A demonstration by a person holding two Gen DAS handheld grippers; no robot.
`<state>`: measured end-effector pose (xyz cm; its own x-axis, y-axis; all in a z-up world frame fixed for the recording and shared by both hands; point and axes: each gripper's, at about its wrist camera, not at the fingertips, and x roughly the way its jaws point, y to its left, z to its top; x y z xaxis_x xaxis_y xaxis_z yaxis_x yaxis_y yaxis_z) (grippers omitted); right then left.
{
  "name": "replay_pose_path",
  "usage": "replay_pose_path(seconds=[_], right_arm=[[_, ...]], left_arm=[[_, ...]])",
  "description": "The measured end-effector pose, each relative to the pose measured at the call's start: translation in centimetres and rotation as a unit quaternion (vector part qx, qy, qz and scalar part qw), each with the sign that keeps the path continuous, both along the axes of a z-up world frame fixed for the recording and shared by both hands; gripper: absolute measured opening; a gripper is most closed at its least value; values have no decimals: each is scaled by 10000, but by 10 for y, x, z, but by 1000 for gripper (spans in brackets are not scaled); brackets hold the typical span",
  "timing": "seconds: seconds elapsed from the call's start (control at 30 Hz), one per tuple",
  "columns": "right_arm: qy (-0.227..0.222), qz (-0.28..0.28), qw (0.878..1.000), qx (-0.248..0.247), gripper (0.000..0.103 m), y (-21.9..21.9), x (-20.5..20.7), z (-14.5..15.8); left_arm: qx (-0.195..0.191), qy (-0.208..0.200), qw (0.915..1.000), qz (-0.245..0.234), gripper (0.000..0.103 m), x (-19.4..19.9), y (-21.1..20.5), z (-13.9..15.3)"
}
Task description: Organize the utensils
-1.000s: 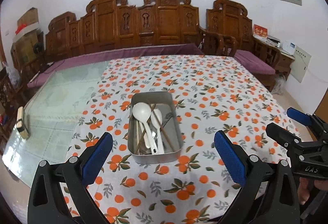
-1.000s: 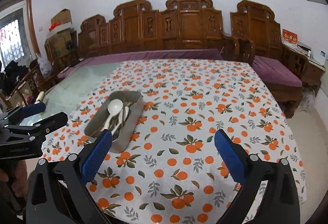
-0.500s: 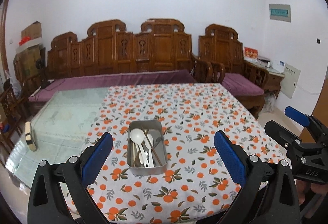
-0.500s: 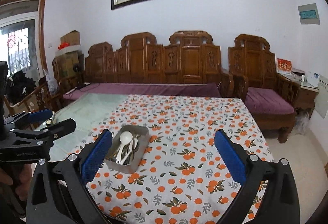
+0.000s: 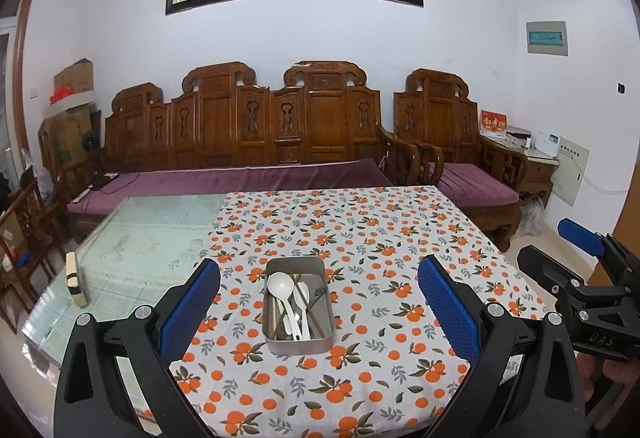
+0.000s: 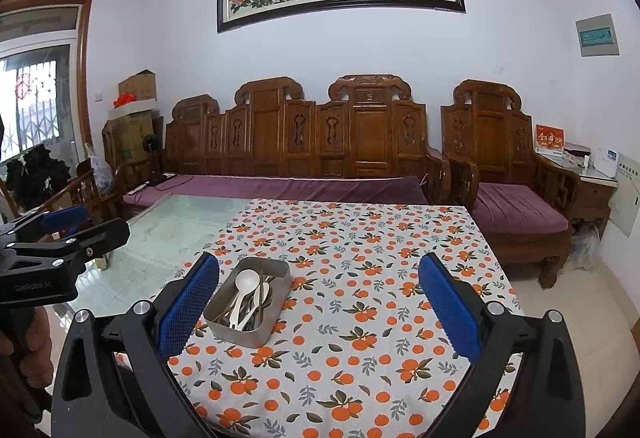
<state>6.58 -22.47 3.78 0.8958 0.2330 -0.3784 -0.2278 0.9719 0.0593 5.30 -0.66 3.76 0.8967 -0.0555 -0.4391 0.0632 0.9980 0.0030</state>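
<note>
A glass tabletop (image 5: 136, 238) half covered by an orange-print cloth (image 5: 360, 238) carries a rectangular metal tin (image 5: 298, 342) near its front edge, holding white plastic spoons (image 5: 280, 290) and brown wooden chopsticks (image 5: 308, 302). The left gripper (image 5: 319, 310) and right gripper (image 6: 319, 310) hover before the tin, jaws wide apart and empty.
</note>
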Motion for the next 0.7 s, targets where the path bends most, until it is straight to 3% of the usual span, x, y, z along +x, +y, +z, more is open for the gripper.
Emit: replay_pose_path(seconds=[0.7], right_arm=[[56, -61, 10000, 29, 100, -2, 3, -4]], left_arm=[[27, 102, 9999, 8, 95, 4, 0, -5]])
